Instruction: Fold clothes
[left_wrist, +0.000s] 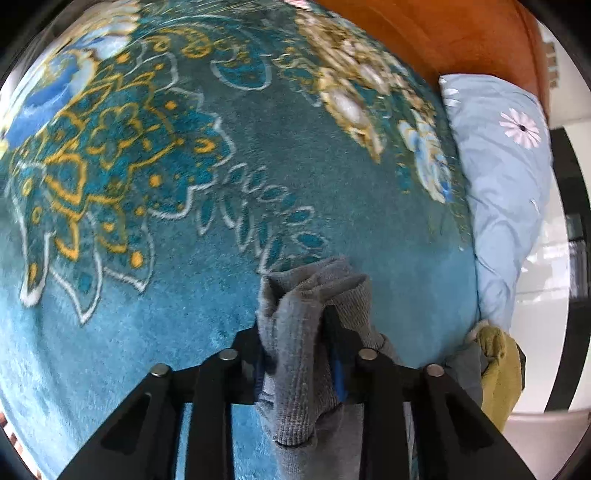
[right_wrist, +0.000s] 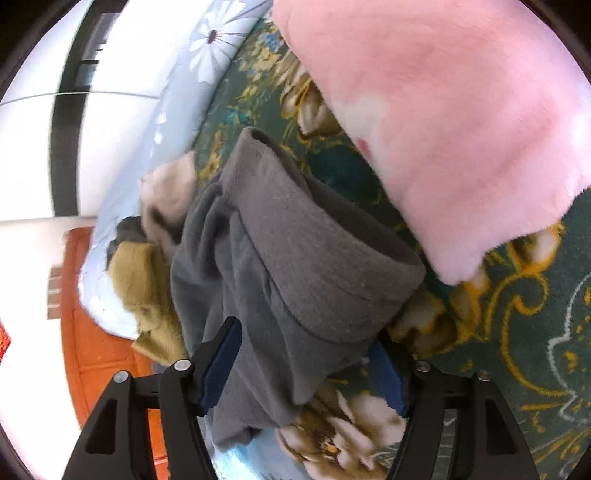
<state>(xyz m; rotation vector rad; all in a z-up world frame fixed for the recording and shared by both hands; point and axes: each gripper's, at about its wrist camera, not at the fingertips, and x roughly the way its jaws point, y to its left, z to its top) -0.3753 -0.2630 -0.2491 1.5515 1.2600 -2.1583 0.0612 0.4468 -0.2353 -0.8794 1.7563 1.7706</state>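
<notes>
On bed, over teal floral blanket: no readable writing, brand or label anywhere in either view.

Left wrist view, left to right: blanket fills most of frame. Left gripper low centre, jaws narrow and clamped on bunched knit edge of one grey garment. Fabric sticks up past fingertips in folds and hangs down behind them toward camera. Blue pad visible on one side of the pinch. Further right: one pale blue pillow with a daisy print, lying along blanket edge under an orange wooden headboard. Below pillow, one olive-green garment in a heap, just beside more grey fabric.

Right wrist view, left to right: white wall and floor, orange wood lower left. Same pillow, then olive-green garment with one beige fluffy item above it, touching. Grey garment centre, thick rolled hem or cuff draped across. Right gripper about half wide, blue pads either side of the hanging grey cloth; cloth fills the gap, pads appear to press it, so gripped. One pink fleece item upper right, resting on blanket.

Count: two grippers, one grey garment held by both, one olive, one beige, one pink, one pillow, one blanket.
</notes>
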